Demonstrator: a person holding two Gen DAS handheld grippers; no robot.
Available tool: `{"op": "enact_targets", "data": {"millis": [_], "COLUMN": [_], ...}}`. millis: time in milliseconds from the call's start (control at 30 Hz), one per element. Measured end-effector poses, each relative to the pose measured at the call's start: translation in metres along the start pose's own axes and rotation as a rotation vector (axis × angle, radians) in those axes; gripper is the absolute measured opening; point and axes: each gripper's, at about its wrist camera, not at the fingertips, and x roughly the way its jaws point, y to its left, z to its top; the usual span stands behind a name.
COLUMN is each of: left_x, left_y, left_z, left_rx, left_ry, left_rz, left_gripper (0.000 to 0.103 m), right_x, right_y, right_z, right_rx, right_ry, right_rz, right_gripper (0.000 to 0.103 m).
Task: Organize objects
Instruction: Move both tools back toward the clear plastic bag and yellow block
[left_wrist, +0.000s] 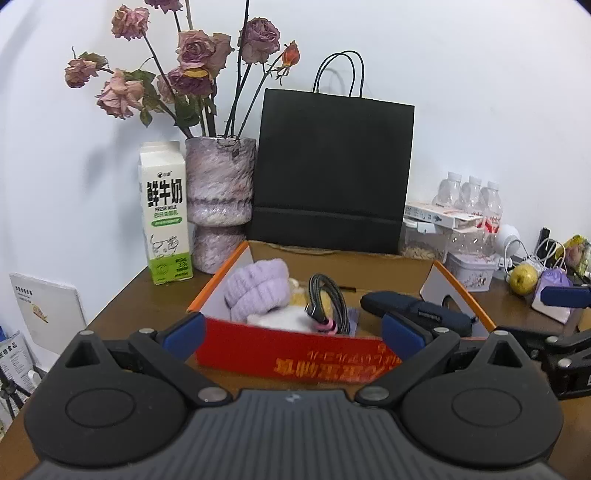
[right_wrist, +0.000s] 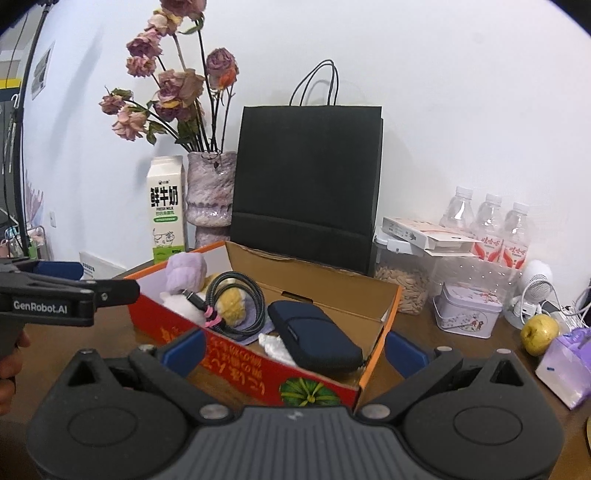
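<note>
This looks like a lived-in home corner, a brown wooden table (right_wrist: 110, 339) pushed against a plain white wall. Ahead and to the left of the hand-held gripper stand a mottled pink ceramic vase of dried, wilted roses (left_wrist: 220, 192) and a white-and-green fresh milk carton (left_wrist: 165, 214). Straight ahead a black paper shopping bag with cord handles (right_wrist: 306, 177) leans on the wall. To the right sit three clear plastic water bottles (right_wrist: 489, 225), a clear container of seeds (right_wrist: 404, 286), a floral tin (right_wrist: 467, 310) and a yellow-green apple (right_wrist: 538, 332).

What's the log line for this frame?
left: open, empty | right: open, empty | box: holds cable, pouch
</note>
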Motion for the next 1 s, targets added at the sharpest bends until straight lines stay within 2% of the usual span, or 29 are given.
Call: {"op": "enact_targets", "data": {"millis": [300, 467, 700, 1000], "left_x": [-0.032, -0.047, -0.055, -0.068], "left_y": [0.007, 0.01, 0.017, 0.027], "left_z": [-0.019, -0.032, -0.056, -0.07], "left_rx": [-0.003, -0.002, -0.012, -0.007], "left_ry": [0.02, 0.038, 0.105, 0.152], "left_rz": [0.004, 0.001, 0.001, -0.005], "left_gripper": [0.103, 0.103, 0.103, 0.103], "right_x": [-0.036, -0.051, -0.066, -0.073], "right_y": [0.012, 0.022, 0.03, 0.039], "right_z": [-0.022, -0.041, -0.06, -0.081], "right_rx": [0.002, -0.018, -0.019, -0.004], "right_ry": [-0.035, -0.017, 0.009, 0.051], "right_rz": [0.013, 0.014, 0.006, -0.007], "right_gripper": [0.103, 0.103, 0.103, 0.103]}}
